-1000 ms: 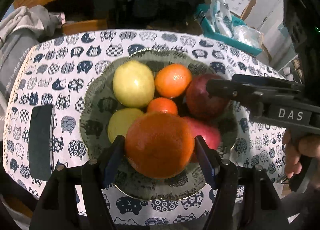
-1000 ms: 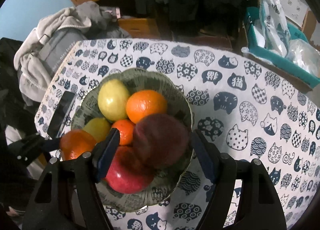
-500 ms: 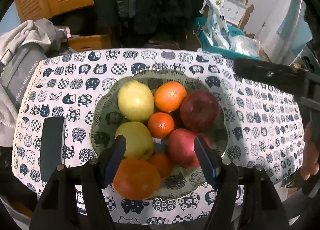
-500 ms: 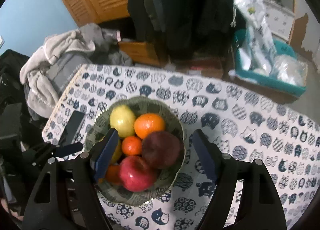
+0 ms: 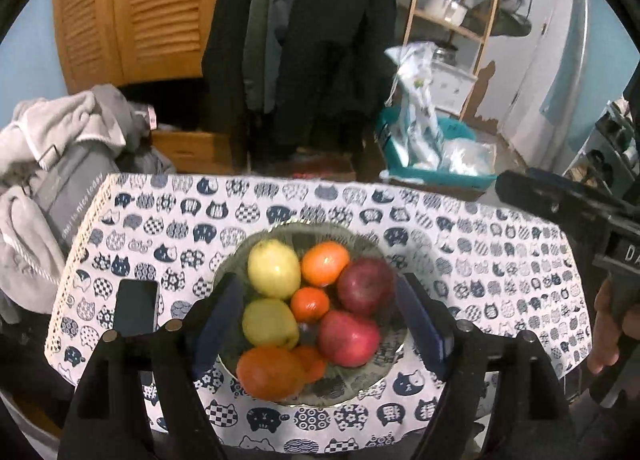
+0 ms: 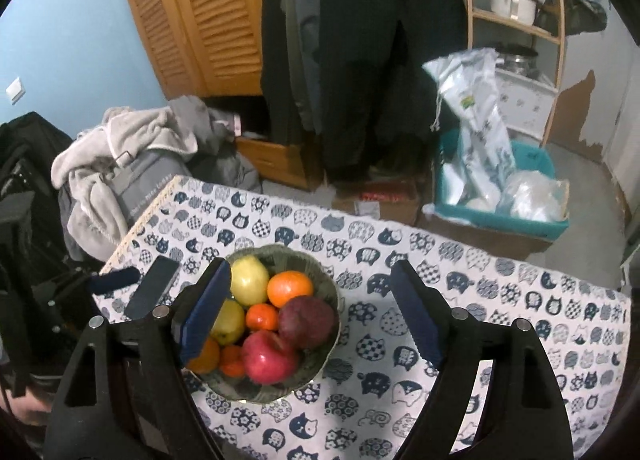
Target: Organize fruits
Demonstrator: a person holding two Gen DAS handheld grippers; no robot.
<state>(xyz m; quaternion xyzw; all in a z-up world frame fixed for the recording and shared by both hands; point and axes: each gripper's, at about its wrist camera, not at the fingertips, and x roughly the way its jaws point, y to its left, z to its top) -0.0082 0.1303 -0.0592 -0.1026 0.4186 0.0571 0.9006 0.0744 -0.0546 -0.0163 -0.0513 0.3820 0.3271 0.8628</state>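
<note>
A patterned green bowl (image 5: 362,238) (image 6: 326,284) on the cat-print tablecloth holds two yellow-green apples, two red apples and several oranges. A big orange (image 5: 269,372) lies at its near rim. My left gripper (image 5: 318,324) is open and empty, raised above the bowl's near side. My right gripper (image 6: 306,314) is open and empty, also raised above the table, with the bowl below its left finger. The right gripper's body (image 5: 568,207) shows at the right edge of the left wrist view.
A dark phone (image 5: 135,308) (image 6: 152,292) lies on the cloth left of the bowl. Grey clothes (image 6: 128,163) are piled past the table's left edge. A teal bin with bags (image 6: 500,195) stands on the floor beyond the far right.
My left gripper let go of the big orange at the bowl's near rim. The right gripper let go of the dark red apple. Both opened and pulled up and back.
</note>
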